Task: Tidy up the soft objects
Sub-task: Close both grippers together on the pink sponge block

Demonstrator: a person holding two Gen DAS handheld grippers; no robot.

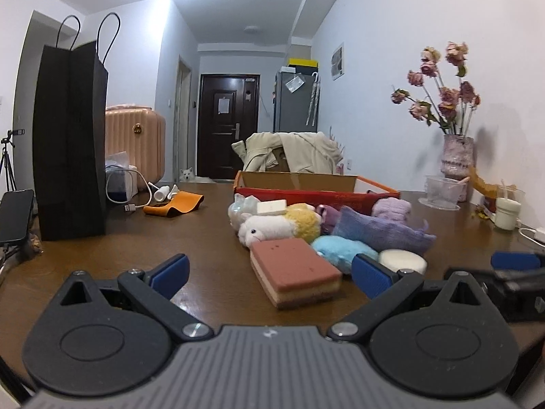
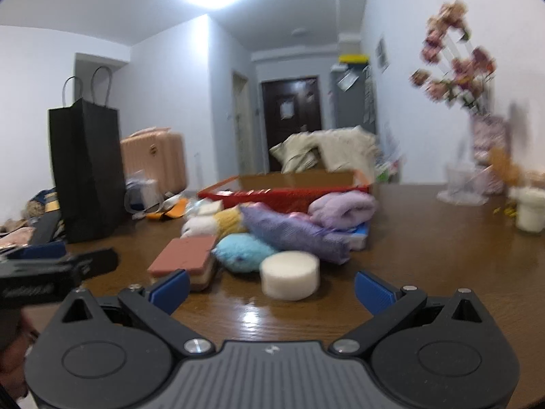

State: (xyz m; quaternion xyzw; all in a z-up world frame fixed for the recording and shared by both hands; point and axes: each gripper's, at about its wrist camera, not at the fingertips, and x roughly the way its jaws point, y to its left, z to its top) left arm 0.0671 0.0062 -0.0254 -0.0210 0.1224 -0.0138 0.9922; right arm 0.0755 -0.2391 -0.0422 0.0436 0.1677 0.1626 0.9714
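Pink-topped, a layered sponge [image 1: 294,272] lies nearest in a heap of soft things at the middle of the brown counter [image 1: 190,238], with a blue plush [image 1: 342,250] and a round white sponge [image 2: 290,274] to its right. Behind them sit a white and yellow plush [image 1: 272,226] and a purple knitted cloth [image 1: 378,230], then a red box [image 1: 306,196] farther off. Left gripper [image 1: 270,274] and right gripper [image 2: 271,289] both hold their fingers wide apart, empty, low over the counter. A black paper bag [image 1: 69,143] stands far left
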